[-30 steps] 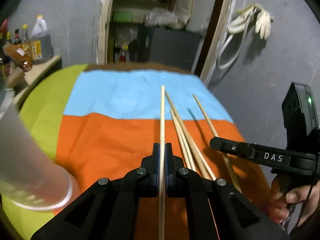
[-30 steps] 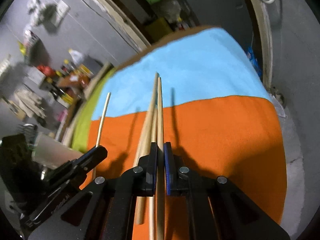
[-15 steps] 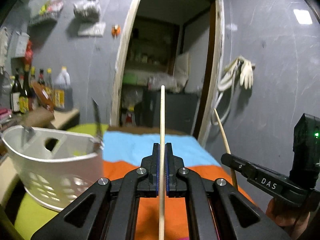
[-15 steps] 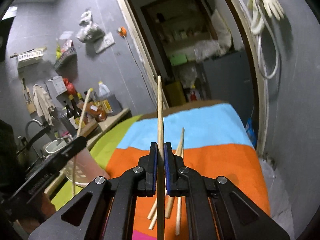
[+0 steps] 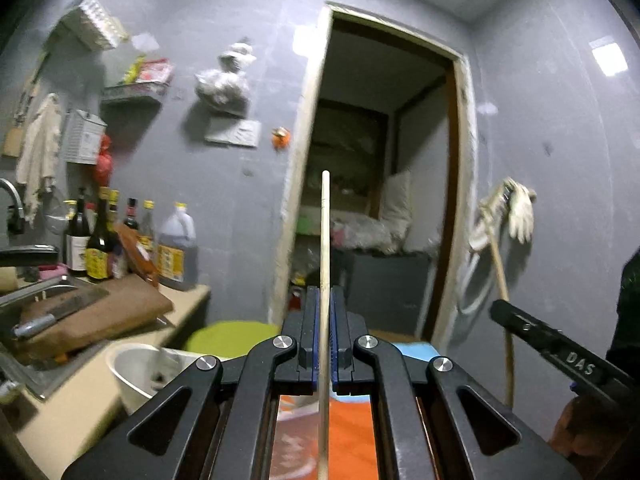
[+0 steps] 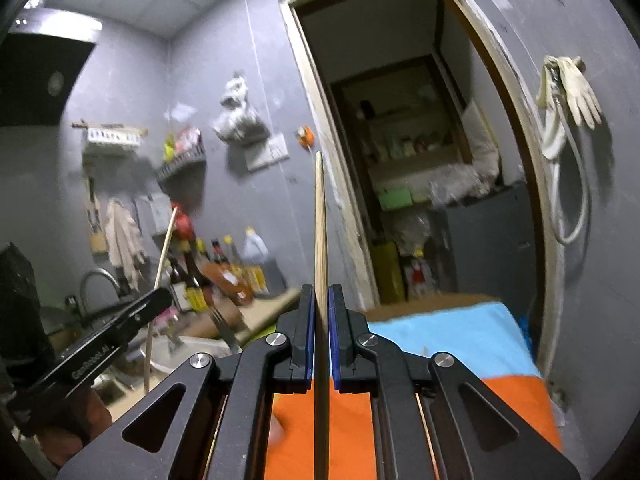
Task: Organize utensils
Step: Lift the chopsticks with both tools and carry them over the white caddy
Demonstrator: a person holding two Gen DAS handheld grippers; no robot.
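My left gripper [image 5: 325, 300] is shut on a wooden chopstick [image 5: 325, 240] that points up and forward, raised above the table. My right gripper [image 6: 319, 300] is shut on another wooden chopstick [image 6: 319, 220], also raised and pointing up. The right gripper with its chopstick shows at the right of the left wrist view [image 5: 520, 324]; the left gripper shows at the left of the right wrist view [image 6: 156, 300]. A white utensil basket [image 5: 132, 368] stands low at the left, on the counter edge. The orange and blue cloth [image 6: 460, 340] lies below.
A counter at the left holds bottles [image 5: 100, 240], a cutting board [image 5: 100, 308] with a knife, and a sink tap [image 6: 96, 280]. A fork [image 6: 224, 328] stands near the basket. A doorway [image 5: 380, 200] is ahead, gloves [image 6: 572, 92] hang on the right wall.
Both grippers have lifted and tilted upward with their chopsticks, off the cloth. The other chopsticks on the cloth have dropped out of view, and the basket sits lower in view.
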